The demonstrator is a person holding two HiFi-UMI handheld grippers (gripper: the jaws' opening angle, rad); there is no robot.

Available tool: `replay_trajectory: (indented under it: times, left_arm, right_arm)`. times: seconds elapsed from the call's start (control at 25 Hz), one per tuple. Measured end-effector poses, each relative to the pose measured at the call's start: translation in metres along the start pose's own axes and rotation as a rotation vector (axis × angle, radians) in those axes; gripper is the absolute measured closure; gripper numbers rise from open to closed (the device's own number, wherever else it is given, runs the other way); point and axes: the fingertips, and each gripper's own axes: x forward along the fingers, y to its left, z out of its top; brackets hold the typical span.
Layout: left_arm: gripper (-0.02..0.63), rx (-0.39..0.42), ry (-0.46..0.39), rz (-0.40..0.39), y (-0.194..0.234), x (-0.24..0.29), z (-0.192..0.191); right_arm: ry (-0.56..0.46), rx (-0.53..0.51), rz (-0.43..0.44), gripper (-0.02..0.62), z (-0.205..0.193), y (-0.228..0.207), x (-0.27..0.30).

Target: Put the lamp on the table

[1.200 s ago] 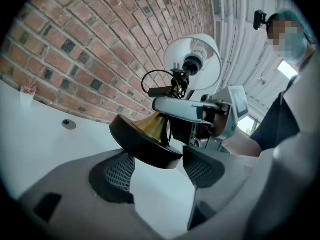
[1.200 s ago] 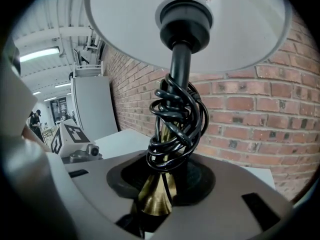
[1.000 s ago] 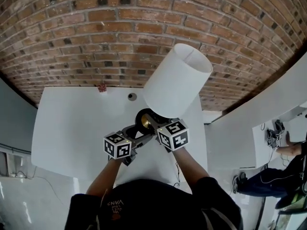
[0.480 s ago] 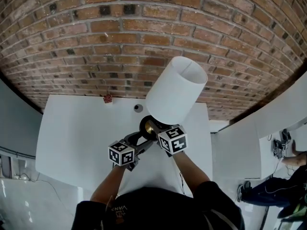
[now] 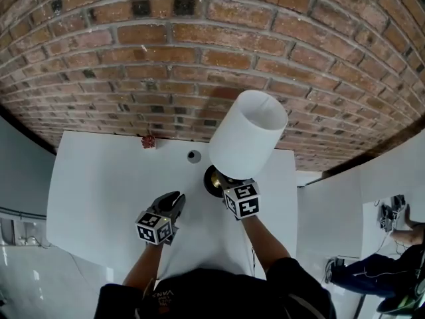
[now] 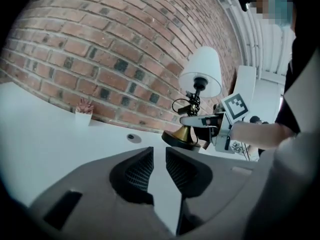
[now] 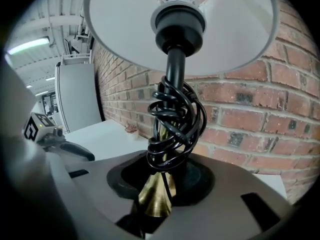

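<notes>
My right claw (image 7: 160, 186) is clamped on the brass foot of the lamp (image 7: 172, 109), its jaws having just drawn a little tighter, one on each side of the flared metal under a black cord (image 7: 175, 129) wound in loops round the stem. Above it the stem rises into the socket and the white shade, which leans away toward the brick wall (image 5: 199, 45). From my head camera, that forearm runs straight forward from the dark sleeve, with the marker cube at the wrist and the claw's tips against the lamp's round base. The base sits low over the far right part of the white table (image 5: 99, 178); I cannot tell whether it rests on the top.

My left claw (image 6: 159, 156) holds nothing: its jaws have just been closing and now stand with a narrow gap between the ribbed pads, only bare tabletop showing through. It hangs over the table left of the lamp, apart from it and pointing toward the base, the forearm angling in from lower left.

A small round hole (image 5: 194, 156) lies just beside the base, and a small potted plant (image 5: 147, 141) stands against the wall.
</notes>
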Motion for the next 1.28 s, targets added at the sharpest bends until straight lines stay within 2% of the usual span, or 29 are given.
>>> replay_trajectory:
  times: [0.24, 0.44, 0.88, 1.28]
  left_arm:
    - [0.6, 0.022, -0.068, 0.108, 0.038, -0.006, 0.021]
    - [0.606, 0.024, -0.067, 0.136, 0.053, -0.006, 0.022]
    - [0.606, 0.046, 0.002, 0.107, 0.057, 0.014, 0.006]
    - [0.606, 0.056, 0.034, 0.046, 0.037, 0.041, -0.001]
  right_arm:
    - [-0.025, 0.001, -0.087, 0.483, -0.006, -0.032, 0.02]
    - [-0.026, -0.006, -0.125, 0.483, -0.013, -0.05, 0.033]
    - [-0.087, -0.047, -0.163, 0.483, -0.019, -0.081, 0.054]
    - [-0.109, -0.052, -0.189, 0.486, -0.031, -0.092, 0.061]
